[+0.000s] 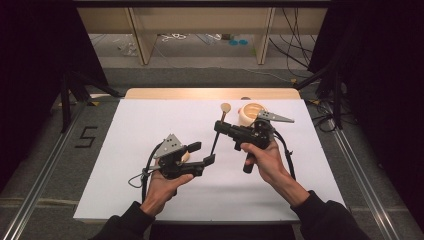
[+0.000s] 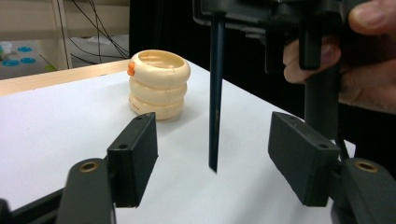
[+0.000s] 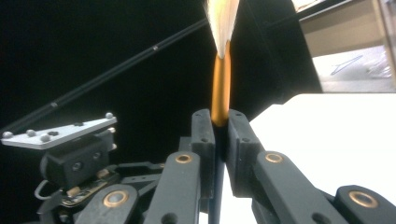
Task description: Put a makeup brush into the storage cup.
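Right gripper view puts my right gripper (image 3: 219,123) up close: its two black jaws are pinched tight on a slim brush with a dark blue handle, a copper-coloured ferrule and pale bristles (image 3: 221,88), the ferrule rising just above my pads and the bristles fanning out beyond it. From the high view, the handle hangs down and away below that grip, towards my other hand. My left gripper (image 2: 212,154) sits under it with its jaws spread wide; the handle's lower tip hangs between the two pads, touching neither.

So I judge this as a handover just completed: my right hand carries the brush alone, and my left has let go. Farther out, beyond my left jaws, stands a cream-coloured holder shaped like three stacked rings, with a small orange knob at its rim (image 2: 159,84), resting on the white table top (image 2: 56,121).

Next I would draw my left gripper clear without knocking the handle, then swing the brush towards the holder, keeping the grip firm so it does not slip.
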### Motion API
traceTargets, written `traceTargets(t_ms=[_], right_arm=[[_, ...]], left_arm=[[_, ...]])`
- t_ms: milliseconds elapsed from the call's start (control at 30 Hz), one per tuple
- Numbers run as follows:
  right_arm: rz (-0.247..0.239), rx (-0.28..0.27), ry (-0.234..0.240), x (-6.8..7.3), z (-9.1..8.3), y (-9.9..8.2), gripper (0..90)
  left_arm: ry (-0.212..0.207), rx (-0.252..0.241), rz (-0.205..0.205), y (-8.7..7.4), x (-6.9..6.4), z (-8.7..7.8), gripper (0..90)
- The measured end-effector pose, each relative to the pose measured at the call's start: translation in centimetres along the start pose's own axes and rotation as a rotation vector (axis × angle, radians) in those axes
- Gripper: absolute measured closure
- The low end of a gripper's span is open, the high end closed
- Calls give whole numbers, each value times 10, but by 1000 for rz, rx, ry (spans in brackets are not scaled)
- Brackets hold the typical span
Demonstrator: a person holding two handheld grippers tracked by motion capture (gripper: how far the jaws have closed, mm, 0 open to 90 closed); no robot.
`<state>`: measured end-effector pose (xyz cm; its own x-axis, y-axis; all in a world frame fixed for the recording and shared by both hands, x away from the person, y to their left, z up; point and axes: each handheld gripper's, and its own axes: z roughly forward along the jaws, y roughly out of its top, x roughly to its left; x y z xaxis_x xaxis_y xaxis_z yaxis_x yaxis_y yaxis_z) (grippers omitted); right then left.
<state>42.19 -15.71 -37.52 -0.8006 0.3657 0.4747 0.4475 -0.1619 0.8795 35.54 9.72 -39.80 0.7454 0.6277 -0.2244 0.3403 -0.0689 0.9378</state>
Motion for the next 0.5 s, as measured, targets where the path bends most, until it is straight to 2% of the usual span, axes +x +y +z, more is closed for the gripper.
traceTargets(t_ms=[33, 67, 100, 167, 200, 233, 300, 500], right_arm=[[-13, 2, -5, 0, -1, 1, 833], [-29, 2, -11, -1, -1, 2, 833], [-40, 6, -18, -1, -2, 3, 833], [-69, 14, -34, -2, -4, 6, 833], [-91, 11, -45, -3, -5, 9, 833], [-93, 9, -47, -3, -7, 11, 833], [-116, 4, -58, -4, -11, 16, 833], [-152, 15, -109, -12, -21, 27, 833]], left_arm=[[1, 5, -1, -1, 0, -1, 302], [1, 9, 16, -1, 1, -2, 288], [10, 11, 2, -2, 0, -3, 271], [6, 17, 19, -4, 2, -6, 258], [6, 19, 13, -5, 2, -6, 250], [10, 24, 0, -6, 1, -8, 239], [5, 35, 17, -8, 1, -11, 233], [16, 64, 12, -16, 1, -17, 228]])
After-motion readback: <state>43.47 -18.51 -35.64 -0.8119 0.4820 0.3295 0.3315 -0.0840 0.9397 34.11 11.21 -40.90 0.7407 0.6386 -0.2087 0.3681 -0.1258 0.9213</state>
